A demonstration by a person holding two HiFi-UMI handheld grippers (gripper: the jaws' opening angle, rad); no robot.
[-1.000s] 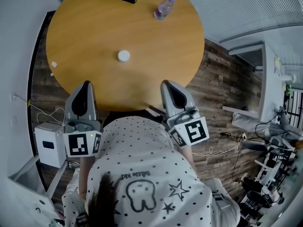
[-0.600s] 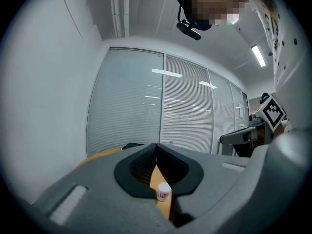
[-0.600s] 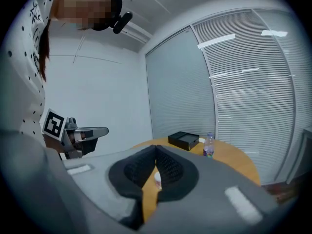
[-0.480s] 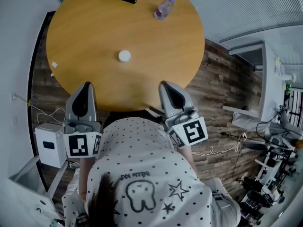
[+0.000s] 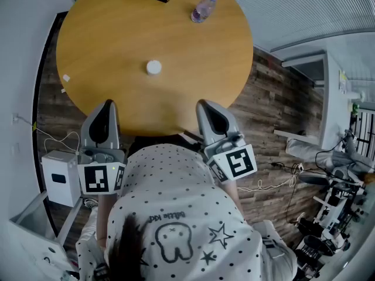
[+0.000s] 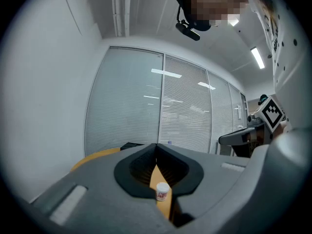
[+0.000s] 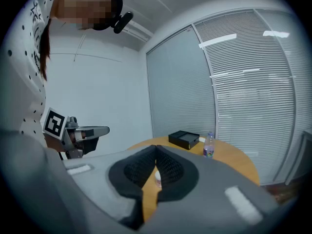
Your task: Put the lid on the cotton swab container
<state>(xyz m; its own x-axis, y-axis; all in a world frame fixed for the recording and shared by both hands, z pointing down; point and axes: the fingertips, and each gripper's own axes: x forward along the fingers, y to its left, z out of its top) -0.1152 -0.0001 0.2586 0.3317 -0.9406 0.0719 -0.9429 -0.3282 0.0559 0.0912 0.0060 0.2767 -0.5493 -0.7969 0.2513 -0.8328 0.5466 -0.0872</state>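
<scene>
A short arc of small letters stands on the back of the person's dotted shirt [image 5: 176,215], near in the head view, above a drawn tooth figure and two stars, but it is too small to read surely. The white container [image 6: 162,191] at the middle of the round table [image 5: 111,45] bears a red label, and the bottle [image 5: 203,9] at the far right a purple one; neither print can be made out. The cubes on the left gripper [image 5: 107,103] and right gripper [image 5: 204,103] carry only black-and-white square patterns, no letters or numbers.
</scene>
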